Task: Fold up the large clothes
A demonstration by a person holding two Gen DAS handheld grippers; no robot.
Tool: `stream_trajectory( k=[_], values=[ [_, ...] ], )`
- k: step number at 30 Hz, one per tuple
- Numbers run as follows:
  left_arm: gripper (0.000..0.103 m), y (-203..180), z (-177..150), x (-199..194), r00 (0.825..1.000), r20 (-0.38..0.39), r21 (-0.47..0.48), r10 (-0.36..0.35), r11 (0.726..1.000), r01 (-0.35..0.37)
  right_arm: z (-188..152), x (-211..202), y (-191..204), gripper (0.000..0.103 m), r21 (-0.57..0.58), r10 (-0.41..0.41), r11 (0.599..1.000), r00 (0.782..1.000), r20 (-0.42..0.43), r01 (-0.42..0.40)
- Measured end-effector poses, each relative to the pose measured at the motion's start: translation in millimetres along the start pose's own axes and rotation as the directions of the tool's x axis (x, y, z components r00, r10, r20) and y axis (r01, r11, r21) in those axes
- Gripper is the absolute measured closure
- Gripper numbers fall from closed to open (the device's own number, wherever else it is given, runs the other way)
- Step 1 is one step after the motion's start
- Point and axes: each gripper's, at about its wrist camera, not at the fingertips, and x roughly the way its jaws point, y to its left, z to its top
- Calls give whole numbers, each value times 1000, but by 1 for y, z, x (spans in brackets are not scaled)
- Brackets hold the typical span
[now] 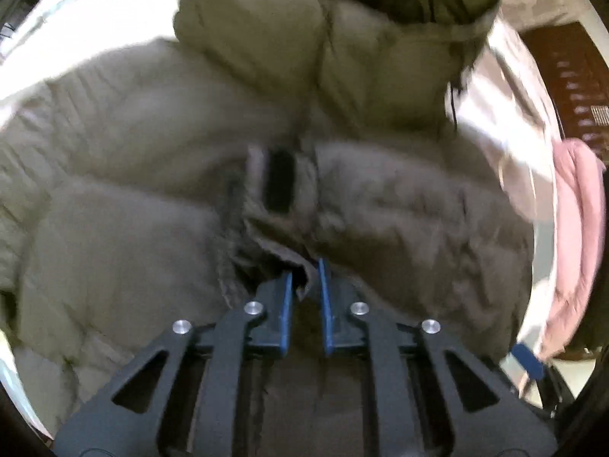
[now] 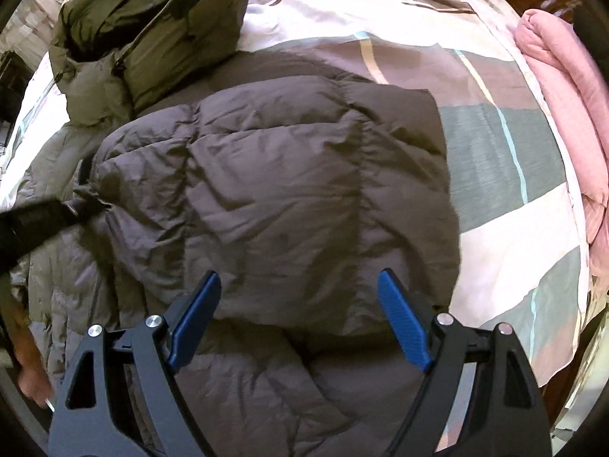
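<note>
Left gripper [image 1: 306,278] pinches jacket [image 1: 160,175] edge; right gripper [image 2: 300,297] spread wide above jacket on bed [image 2: 506,228].

puffer jacket [image 2: 289,198] | olive-grey, quilted | folded over itself, hood [image 2: 152,26] at far end

Puffy coat [image 2: 266,190] fills centre of right wrist view, blocks low passage there. Hood [image 2: 152,26] bulges upper left, tall obstacle. Bare bed sheet [image 2: 495,152] right of coat: free lane. Pink blanket [image 2: 563,114] heaped along far right edge, limits that lane. Left claw [image 1: 306,278] pinched on coat edge, fabric crowding both sides in left wrist view. Right claw [image 2: 300,304] spread wide just above coat.
</note>
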Motion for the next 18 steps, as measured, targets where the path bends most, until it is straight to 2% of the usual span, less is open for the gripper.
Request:
stream_trajectory(
  k=[1,3,4,6,8,9,10,12,15,18],
  values=[
    [90,3,7,-8,999,41,-11,20,1000,-19,1,-1,-1,19,-1,-1,1000,1000,3,1],
    [90,6,16,-13,995,71,-17,68,998,-67,2,-1,-5,19,0,-6,1000,1000,9,6],
    [90,8,19,-13,993,71,-18,91,996,-90,2,0,-6,19,1,-9,1000,1000,9,9],
    [89,11,19,-9,994,50,-14,94,996,-93,4,3,-6,19,4,-11,1000,1000,3,11],
    [79,11,13,-7,993,40,-5,113,994,-113,5,4,-4,19,2,-12,1000,1000,2,12],
    [61,12,9,-8,992,38,-1,123,992,-123,5,4,-3,19,-2,-14,1000,1000,2,14],
    [36,15,6,-9,991,37,0,132,991,-132,5,4,0,19,-7,-16,1000,1000,0,16],
    [10,25,-3,-16,986,34,-20,164,986,-164,5,4,7,19,-17,-13,1000,1000,-4,13],
    [8,64,-15,-31,988,24,-65,154,986,-152,5,2,20,19,-38,-11,999,1000,-7,11],
    [7,129,-23,-55,992,12,-212,127,970,-121,4,0,41,19,-69,-6,998,1000,-9,6]
  ],
)
